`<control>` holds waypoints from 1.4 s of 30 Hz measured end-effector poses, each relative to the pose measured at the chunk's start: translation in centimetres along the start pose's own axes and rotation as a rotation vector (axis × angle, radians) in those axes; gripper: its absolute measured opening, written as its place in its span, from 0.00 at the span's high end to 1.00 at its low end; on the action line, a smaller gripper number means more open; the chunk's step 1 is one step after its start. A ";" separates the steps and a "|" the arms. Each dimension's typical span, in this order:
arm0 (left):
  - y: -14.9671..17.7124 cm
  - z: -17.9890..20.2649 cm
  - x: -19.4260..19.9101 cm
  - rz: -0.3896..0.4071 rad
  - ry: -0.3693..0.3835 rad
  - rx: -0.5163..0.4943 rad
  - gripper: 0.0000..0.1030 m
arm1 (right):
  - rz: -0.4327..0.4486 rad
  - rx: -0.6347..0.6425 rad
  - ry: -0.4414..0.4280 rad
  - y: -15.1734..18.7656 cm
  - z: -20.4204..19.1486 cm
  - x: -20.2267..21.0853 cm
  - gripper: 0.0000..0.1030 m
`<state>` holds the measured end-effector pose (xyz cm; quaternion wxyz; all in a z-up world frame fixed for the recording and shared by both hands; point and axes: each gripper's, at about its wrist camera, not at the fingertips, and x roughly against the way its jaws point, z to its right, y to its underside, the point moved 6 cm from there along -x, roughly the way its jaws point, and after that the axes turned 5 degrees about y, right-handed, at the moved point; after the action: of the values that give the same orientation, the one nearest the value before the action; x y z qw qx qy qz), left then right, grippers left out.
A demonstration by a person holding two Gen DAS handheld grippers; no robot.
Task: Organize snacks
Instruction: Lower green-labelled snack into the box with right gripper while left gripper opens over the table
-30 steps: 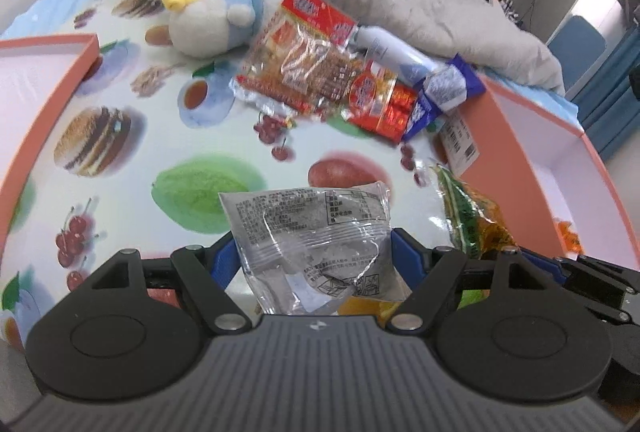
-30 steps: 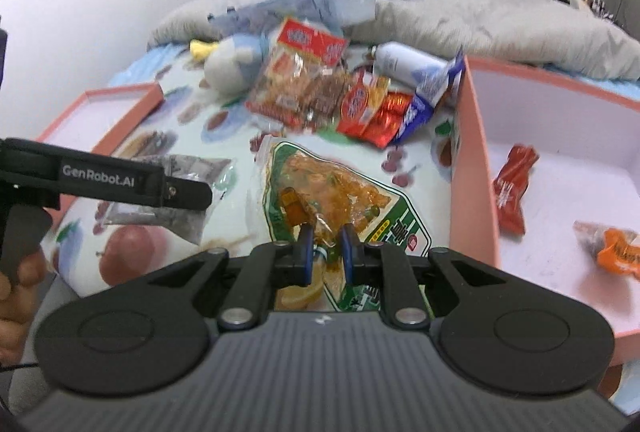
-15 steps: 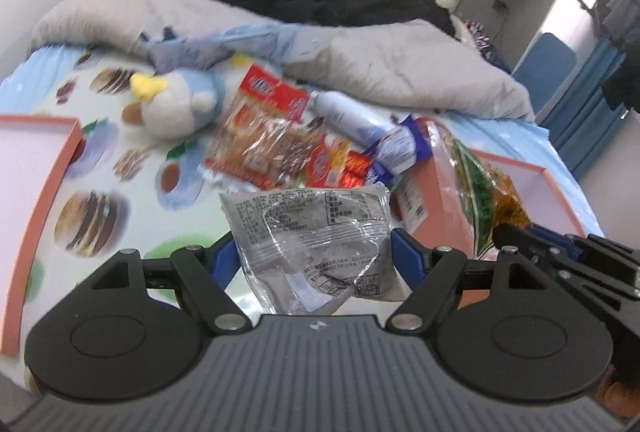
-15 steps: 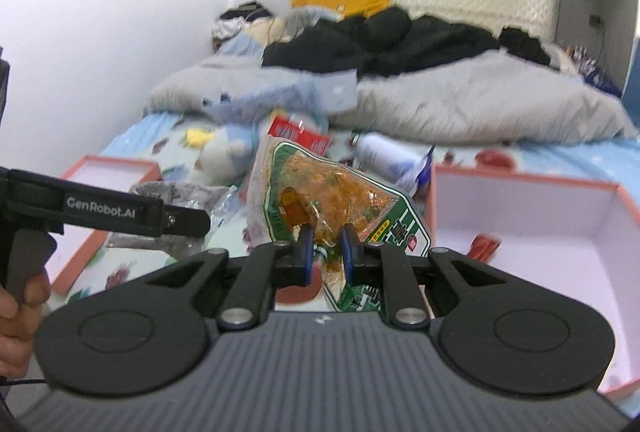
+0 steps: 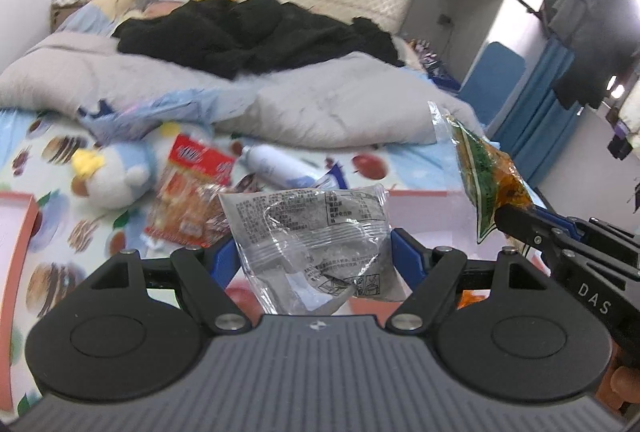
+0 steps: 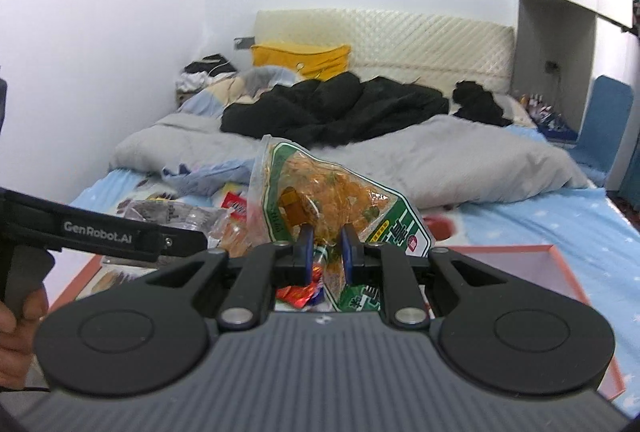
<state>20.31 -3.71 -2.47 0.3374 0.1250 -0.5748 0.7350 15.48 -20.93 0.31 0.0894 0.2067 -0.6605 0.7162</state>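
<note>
Snacks are airborne now: my left hand-held gripper [image 5: 314, 256], spread wide, clamps the clear packet [image 5: 310, 236], my right hand-held gripper [image 6: 325, 256], nearly closed, pinches the green bag [image 6: 336, 200]; both have risen off the bed [image 5: 360, 160] below, ready for sorting.

place: home bedroom | evidence: padded headboard [image 6: 384, 40], grey duvet [image 6: 440, 160] (rumpled), plush toy [image 5: 116, 172]
</note>
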 end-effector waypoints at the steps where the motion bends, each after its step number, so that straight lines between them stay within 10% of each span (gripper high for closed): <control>1: -0.3 0.6 0.0 0.005 0.009 -0.006 0.22 | 0.006 0.001 0.006 -0.2 0.4 0.2 0.84; 23: 1.9 11.2 -10.1 -0.138 0.126 -0.142 0.35 | -0.105 -0.105 0.207 6.0 12.3 -2.2 0.84; 42: 10.2 0.7 -20.0 -0.356 -0.062 -0.085 0.30 | -0.265 -0.212 0.199 14.2 14.8 -7.2 0.84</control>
<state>28.52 -12.53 -21.46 0.4494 0.2331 -0.5841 0.6345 18.90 -35.98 -14.97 0.2690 0.2094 -0.6871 0.6416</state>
